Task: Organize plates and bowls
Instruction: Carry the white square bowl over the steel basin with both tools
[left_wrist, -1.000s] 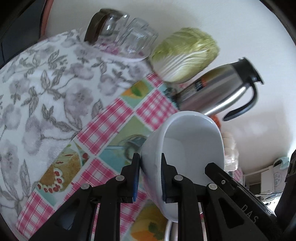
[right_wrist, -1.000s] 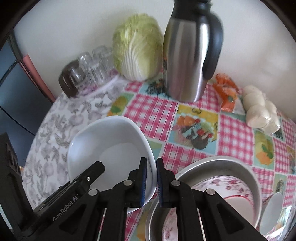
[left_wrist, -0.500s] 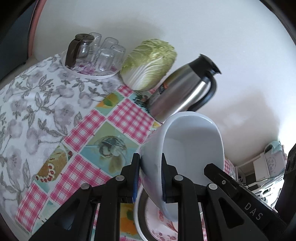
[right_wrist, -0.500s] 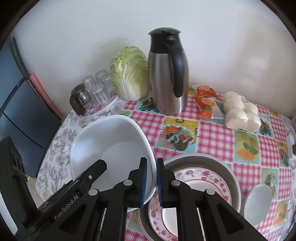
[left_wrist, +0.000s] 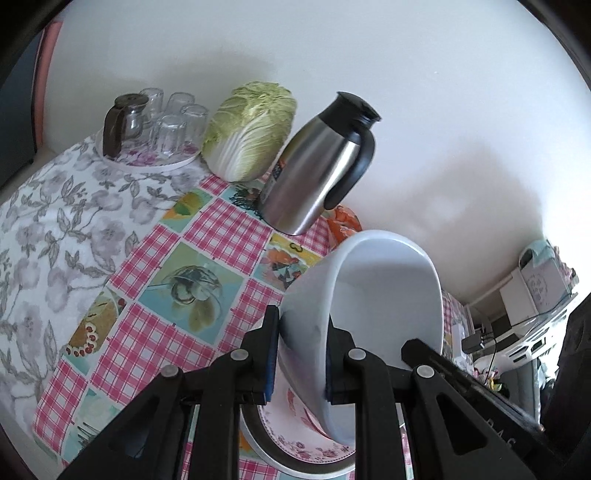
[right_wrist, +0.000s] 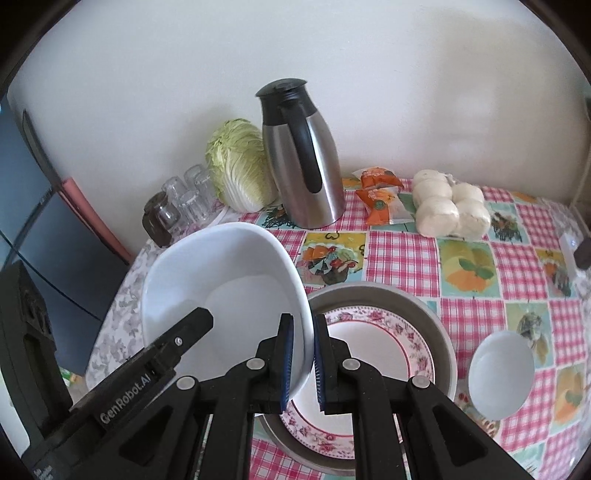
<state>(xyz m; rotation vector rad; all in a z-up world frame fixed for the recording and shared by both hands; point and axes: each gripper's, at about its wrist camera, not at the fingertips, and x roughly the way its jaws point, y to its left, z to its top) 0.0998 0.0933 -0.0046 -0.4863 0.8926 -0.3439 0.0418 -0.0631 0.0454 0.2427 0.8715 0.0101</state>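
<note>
White bowl (right_wrist: 221, 280) hides floral plate (right_wrist: 388, 343) (left part).

Two bowls (right_wrist: 221, 295), one plate (right_wrist: 373, 354)

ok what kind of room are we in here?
Most likely a home kitchen or dining corner. A table under a checked oilcloth stands against a plain wall, carrying a steel thermos jug, a napa cabbage, a bag of steamed buns and upturned drinking glasses on a tray.
</note>
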